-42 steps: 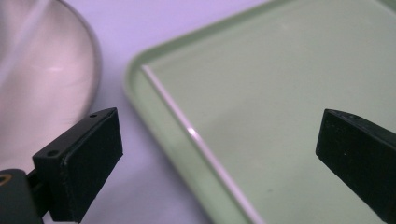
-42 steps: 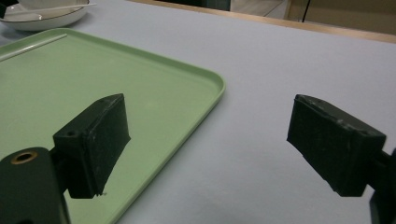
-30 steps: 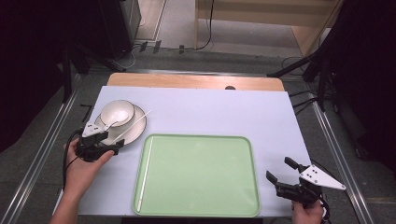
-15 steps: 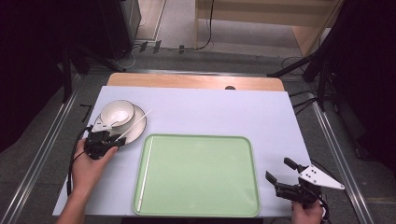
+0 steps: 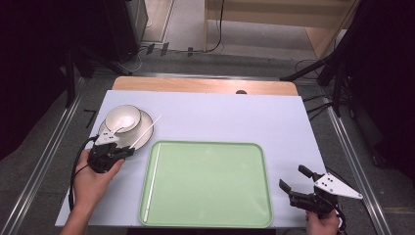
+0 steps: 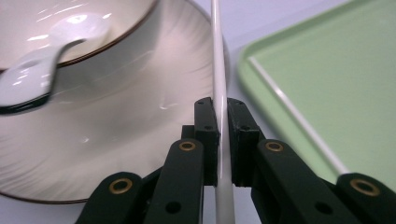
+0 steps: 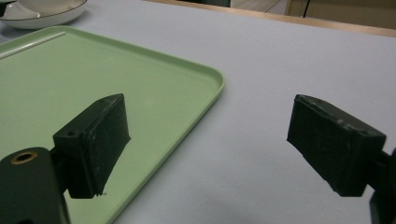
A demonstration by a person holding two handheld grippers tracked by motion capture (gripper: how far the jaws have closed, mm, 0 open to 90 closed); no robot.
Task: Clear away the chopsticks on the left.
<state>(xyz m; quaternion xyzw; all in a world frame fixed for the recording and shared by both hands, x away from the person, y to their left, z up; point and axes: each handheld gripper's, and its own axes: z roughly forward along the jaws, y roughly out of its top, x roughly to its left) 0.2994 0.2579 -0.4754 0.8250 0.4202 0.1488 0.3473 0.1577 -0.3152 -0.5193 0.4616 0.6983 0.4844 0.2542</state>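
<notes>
A white chopstick [image 5: 146, 132] lies slanted over the right rim of a cream plate [image 5: 139, 131] at the table's left. My left gripper [image 5: 126, 151] is at the plate's near edge, shut on the chopstick's [image 6: 217, 79] lower end. The left gripper [image 6: 222, 105] has its jaws tight on both sides of the stick. A bowl [image 5: 122, 117] with a white spoon [image 6: 42, 65] in it stands on the plate [image 6: 116, 140]. A second chopstick [image 5: 152, 178] lies along the left side of the green tray [image 5: 215, 147]. My right gripper [image 5: 292, 177] hovers open, holding nothing, right of the tray; in its own view the gripper [image 7: 215, 140] is over bare table.
The green tray [image 7: 196, 74] takes up the middle near part of the pale blue table top [image 5: 244, 112]. A wooden strip [image 5: 205, 85] runs along the far edge. Metal rails [image 5: 44, 161] flank the table on both sides.
My left hand and gripper have shifted slightly to the right along the plate's near edge, toward the chopstick's lower end. The right gripper has stayed in place.
</notes>
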